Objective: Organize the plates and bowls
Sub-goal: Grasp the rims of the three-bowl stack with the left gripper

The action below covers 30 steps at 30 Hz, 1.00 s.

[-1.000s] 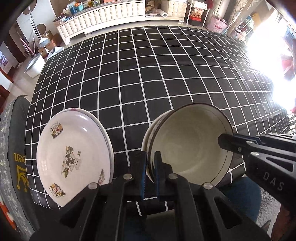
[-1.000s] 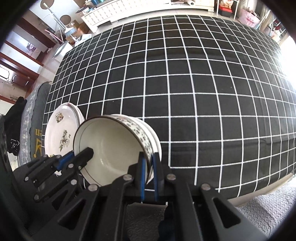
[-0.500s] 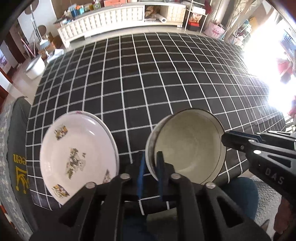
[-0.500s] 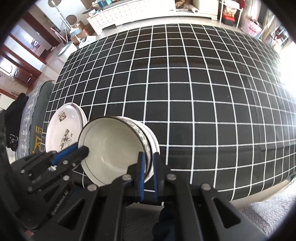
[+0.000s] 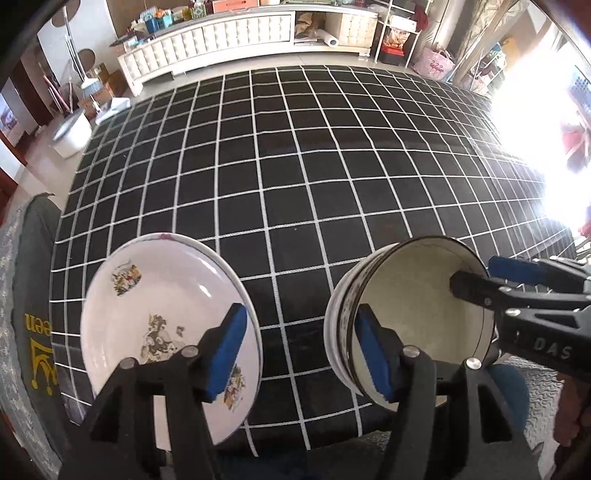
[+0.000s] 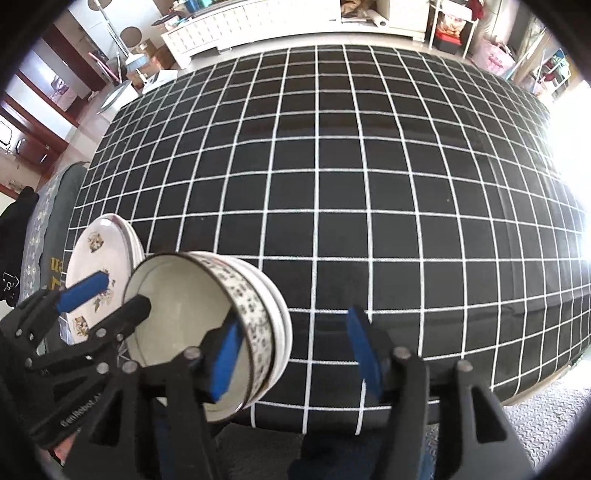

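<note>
1. Setting: living room with a long white tufted cabinet (image 5: 221,27) at the far wall; strong window glare on the right. Work surface is a table under a black cloth with white grid lines (image 5: 295,166).

2. Bowls (image 5: 417,317): a nested stack, near edge of the table, right of centre in the left wrist view. Cream inside, dark rim, patterned band on the top bowl's outer wall. Judged ceramic: stiff, heavy as a stack, glazed and slippery, breakable. Best hold is across the rim wall, one finger inside and one outside; opposite sides if two grippers share the load.

3. Plates (image 5: 166,325): white with floral prints, at least two stacked, near left corner, well apart from the bowls. Judged fragile and slick; take hold at the raised rim edge.

4. Left gripper (image 5: 299,350): fingers spread wide, clamping nothing; its right pad sits by the bowl rim.

5. Right gripper (image 6: 295,354): fingers likewise apart, empty; its left pad lies inside the top bowl.
</note>
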{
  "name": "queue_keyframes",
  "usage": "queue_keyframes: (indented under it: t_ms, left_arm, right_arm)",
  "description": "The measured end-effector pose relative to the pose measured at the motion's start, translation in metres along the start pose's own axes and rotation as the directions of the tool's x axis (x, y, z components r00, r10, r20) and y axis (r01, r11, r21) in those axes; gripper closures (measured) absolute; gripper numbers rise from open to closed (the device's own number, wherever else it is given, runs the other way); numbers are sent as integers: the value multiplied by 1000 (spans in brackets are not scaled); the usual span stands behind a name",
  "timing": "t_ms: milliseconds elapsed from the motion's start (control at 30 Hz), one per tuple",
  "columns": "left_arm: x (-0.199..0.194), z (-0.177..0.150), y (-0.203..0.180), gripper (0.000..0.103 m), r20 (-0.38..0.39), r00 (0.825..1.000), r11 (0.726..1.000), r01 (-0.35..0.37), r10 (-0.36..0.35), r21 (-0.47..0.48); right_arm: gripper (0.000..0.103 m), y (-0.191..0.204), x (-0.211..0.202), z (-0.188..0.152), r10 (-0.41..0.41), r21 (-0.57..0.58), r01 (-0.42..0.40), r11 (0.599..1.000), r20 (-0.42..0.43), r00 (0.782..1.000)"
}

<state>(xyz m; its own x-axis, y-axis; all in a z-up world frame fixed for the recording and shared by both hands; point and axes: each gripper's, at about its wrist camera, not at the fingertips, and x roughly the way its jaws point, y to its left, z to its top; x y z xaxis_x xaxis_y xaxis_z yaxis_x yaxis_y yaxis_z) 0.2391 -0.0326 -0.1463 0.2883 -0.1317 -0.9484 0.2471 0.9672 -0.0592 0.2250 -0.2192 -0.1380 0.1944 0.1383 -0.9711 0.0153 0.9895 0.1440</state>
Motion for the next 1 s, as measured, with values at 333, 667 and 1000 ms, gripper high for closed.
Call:
queue_keyframes:
  t_ms: [333, 667, 1000]
  left_arm:
    - [-20, -5, -10, 44, 22, 999, 997, 23, -25, 69]
    - [-5, -24, 8, 40, -7, 992, 992, 124, -124, -6]
    - [25, -18, -2, 40, -59, 982, 984, 178, -178, 6]
  right_arm:
    - [41, -9, -12, -11, 42, 23, -42, 999, 20, 999]
    - [40, -19, -9, -29, 110, 73, -111, 991, 24, 994]
    - [40, -8, 16, -21, 160, 82, -158, 984, -16, 987]
